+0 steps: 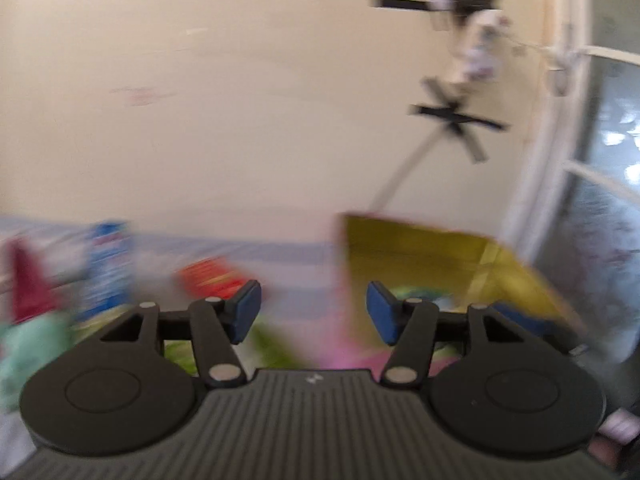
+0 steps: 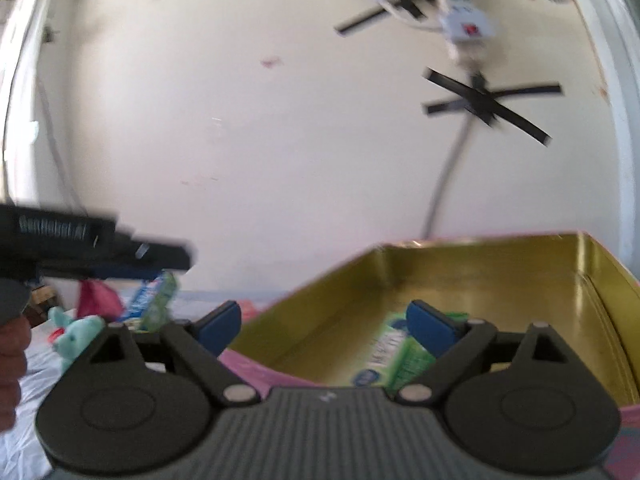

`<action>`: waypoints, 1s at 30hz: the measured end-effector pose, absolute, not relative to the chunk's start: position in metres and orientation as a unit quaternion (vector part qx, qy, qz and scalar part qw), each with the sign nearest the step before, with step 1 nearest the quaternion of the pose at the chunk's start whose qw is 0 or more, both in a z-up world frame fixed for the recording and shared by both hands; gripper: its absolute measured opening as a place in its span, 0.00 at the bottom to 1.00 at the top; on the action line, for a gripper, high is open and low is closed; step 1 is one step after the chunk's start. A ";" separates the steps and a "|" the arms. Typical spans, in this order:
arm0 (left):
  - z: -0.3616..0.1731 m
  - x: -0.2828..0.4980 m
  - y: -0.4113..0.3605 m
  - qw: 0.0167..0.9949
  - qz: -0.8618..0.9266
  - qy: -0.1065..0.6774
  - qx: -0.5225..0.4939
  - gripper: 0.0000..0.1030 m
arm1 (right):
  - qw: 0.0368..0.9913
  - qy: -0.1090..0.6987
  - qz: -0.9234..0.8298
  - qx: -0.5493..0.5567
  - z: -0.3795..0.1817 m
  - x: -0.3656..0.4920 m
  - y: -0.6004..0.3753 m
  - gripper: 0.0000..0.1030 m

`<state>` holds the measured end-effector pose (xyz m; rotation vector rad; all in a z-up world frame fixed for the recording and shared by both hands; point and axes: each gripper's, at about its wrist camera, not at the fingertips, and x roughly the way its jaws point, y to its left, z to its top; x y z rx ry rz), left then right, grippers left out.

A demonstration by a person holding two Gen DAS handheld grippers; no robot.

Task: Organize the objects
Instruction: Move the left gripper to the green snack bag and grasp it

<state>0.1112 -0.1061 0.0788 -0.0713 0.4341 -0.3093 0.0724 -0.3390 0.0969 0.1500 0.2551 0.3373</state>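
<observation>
Honestly looks like mid-sort. Open tin (image 2: 500,276), gold inside and pink outside, sitting at the right with a green-and-white packet (image 2: 394,364) already lying on its floor. Rest of the stuff scattered on the white cloth (image 2: 24,456) to the left: teal plush toy (image 2: 76,338), dark red pouch (image 2: 96,298), blue-and-green packet (image 2: 154,300), and in the left view something red-orange (image 1: 212,276), too blurred to name.

Main worry: blur everywhere in the left view, so probably moving fast. Could easily clip the tin's near wall or shove it, or knock the loose packets around. Second risk: both tools working close together, so a bump between them seems possible.

Right gripper (image 2: 328,326) released, jaws wide, nothing between them, straddling the tin's near left corner with one pad over the packet. Pointing a little below level, toward the far wall (image 2: 280,140).

Left gripper (image 1: 314,312) also unclenched and empty, jaws partly apart, tilted down a bit more, aimed between the clutter and the tin's left wall. From the right view, sits further left, hand (image 2: 10,376) on its grip.
</observation>
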 end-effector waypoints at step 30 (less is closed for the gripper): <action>0.006 0.090 0.010 0.882 -0.154 0.387 -0.220 0.14 | 0.925 0.224 0.307 0.019 0.062 0.058 -0.236 0.75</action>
